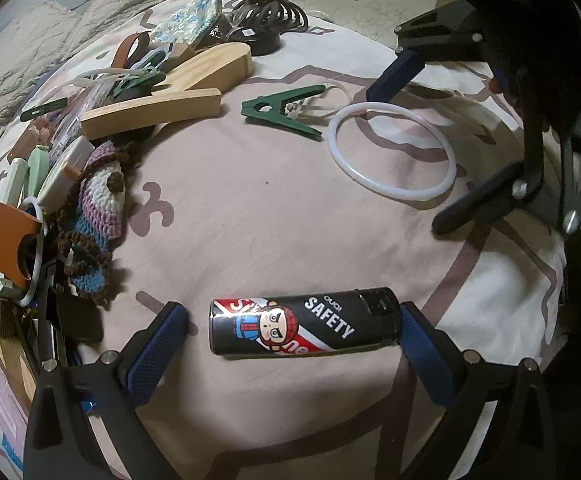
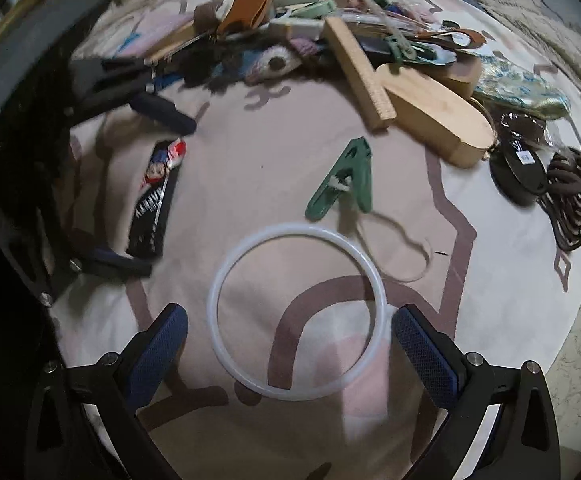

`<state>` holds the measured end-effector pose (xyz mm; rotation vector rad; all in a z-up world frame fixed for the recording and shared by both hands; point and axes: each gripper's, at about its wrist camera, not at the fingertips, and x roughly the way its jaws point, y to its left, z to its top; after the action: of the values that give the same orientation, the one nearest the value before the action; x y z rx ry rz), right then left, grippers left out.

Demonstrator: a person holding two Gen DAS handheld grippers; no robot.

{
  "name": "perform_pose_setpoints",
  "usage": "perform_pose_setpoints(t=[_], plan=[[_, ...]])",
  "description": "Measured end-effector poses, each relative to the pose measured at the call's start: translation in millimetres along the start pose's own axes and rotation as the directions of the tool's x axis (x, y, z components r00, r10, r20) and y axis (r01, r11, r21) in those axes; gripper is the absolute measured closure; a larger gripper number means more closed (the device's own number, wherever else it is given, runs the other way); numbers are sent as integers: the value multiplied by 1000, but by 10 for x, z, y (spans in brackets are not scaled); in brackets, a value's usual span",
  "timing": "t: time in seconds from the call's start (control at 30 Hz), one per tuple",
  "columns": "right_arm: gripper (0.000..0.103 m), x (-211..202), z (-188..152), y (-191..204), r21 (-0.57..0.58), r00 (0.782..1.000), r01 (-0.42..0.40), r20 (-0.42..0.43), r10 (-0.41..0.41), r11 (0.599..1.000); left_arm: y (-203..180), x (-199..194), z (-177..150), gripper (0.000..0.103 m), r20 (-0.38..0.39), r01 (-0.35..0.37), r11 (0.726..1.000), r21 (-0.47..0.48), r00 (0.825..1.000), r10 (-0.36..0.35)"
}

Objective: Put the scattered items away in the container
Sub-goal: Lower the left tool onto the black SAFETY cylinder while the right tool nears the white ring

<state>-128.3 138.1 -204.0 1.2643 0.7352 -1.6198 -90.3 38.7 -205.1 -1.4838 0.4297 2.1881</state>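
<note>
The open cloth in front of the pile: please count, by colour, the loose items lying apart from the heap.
Black, lighter between the open left tool fingers: 1
Green, clip: 1
White, ring before the open right tool: 1
Total: 3

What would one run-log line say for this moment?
left gripper: open, straddling black cartoon-printed lighter | right gripper: open over white plastic ring | nothing held
</note>
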Motion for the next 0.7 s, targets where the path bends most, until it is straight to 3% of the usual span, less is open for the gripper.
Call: perform_pose_setpoints(t=[0.27, 0.5, 0.7], plan=[[0, 80, -10, 51, 34, 999, 21, 43, -23, 999, -48, -12, 6, 0, 12, -20, 1000, 22, 1000, 20], [0, 121, 29, 76, 51, 999, 32, 21, -33, 998, 25, -53, -2, 0, 8, -16, 1000, 21, 1000, 15], [0, 160, 51, 108, 63, 999, 44, 1, -44, 997, -137, -124, 11, 12, -7, -3, 999, 38, 1000, 3]])
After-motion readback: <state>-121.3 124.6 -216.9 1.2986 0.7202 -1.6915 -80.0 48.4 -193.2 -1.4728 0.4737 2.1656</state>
